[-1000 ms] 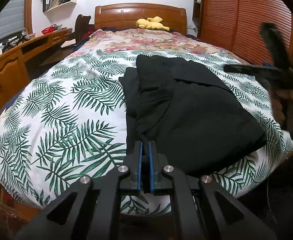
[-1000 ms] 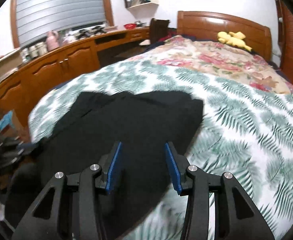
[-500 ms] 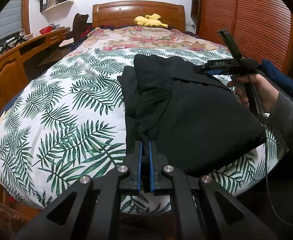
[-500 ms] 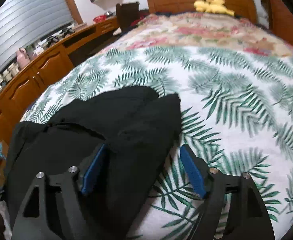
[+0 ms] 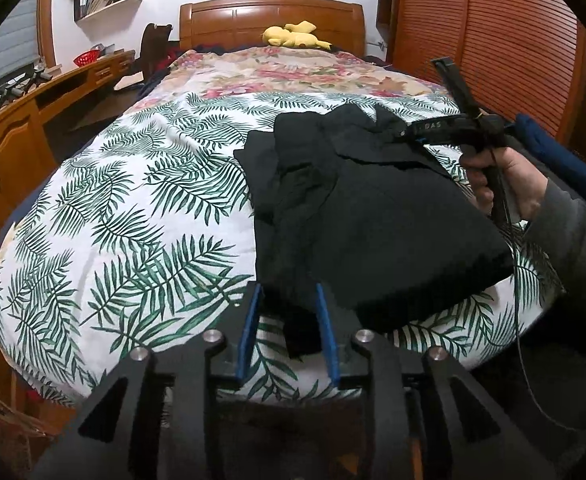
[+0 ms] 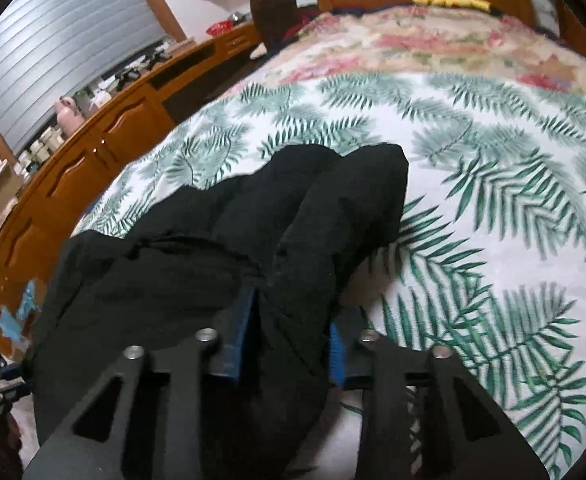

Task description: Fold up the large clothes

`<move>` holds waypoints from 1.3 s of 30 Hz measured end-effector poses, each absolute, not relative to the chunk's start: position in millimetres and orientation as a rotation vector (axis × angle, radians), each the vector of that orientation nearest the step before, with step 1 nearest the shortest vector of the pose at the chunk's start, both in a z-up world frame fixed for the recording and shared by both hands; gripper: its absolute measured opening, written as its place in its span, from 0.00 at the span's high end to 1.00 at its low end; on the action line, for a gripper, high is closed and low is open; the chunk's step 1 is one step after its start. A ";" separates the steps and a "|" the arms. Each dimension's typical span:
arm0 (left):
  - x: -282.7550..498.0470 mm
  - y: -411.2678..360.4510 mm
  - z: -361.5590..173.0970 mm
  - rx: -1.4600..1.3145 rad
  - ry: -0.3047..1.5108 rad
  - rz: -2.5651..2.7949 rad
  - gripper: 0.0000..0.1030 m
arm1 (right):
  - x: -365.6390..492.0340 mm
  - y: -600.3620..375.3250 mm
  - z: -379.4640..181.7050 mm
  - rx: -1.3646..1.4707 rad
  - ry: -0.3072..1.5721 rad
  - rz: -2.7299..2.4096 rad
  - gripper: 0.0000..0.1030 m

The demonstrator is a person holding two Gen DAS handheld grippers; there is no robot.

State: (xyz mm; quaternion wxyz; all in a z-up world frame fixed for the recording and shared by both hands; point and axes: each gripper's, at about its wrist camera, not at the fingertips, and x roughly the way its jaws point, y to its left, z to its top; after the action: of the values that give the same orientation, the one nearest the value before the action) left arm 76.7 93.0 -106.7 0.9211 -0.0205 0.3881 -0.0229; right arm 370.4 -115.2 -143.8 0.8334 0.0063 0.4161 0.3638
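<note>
Black garment (image 5: pixel 373 216) lay partly folded on the leaf-print bedspread (image 5: pixel 133 208), toward the near right part of the bed, a bunched strip running down its left edge to the near end.

Left gripper (image 5: pixel 287 332) sat at the near edge of the garment, jaws opening, blue pads (image 5: pixel 249 332) a narrow gap apart. A tail of black cloth lay between them, pads not pressing on it.

Right gripper (image 6: pixel 289 336) was at the far right corner of the garment; in the left wrist view the right hand (image 5: pixel 505 180) held its handle just beside the cloth. Jaws closing, narrow, with a thick fold of the garment (image 6: pixel 293 240) running between the blue pads (image 6: pixel 243 332) and filling the gap, so it was gripping the cloth.

Far off: wooden headboard (image 5: pixel 271 16), yellow plush toy (image 5: pixel 293 36), floral blanket (image 5: pixel 293 76). Wooden cabinets (image 5: pixel 9 148) ran along the left.
</note>
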 end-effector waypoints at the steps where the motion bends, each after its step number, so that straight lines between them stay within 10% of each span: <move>1: 75.8 92.6 -107.3 -0.041 0.802 -0.052 0.70 | 368.8 -117.9 -140.7 0.017 0.874 0.762 0.77; 39: 123.3 85.6 -154.4 -0.120 0.853 -0.102 0.72 | 364.9 -167.7 -155.1 0.097 0.888 0.620 0.53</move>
State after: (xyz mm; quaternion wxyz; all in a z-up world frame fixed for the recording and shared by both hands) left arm 123.3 85.6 -154.4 0.9074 -0.0582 0.4132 -0.0496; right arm 364.9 -167.7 -155.1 0.8557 0.0461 0.4225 0.2951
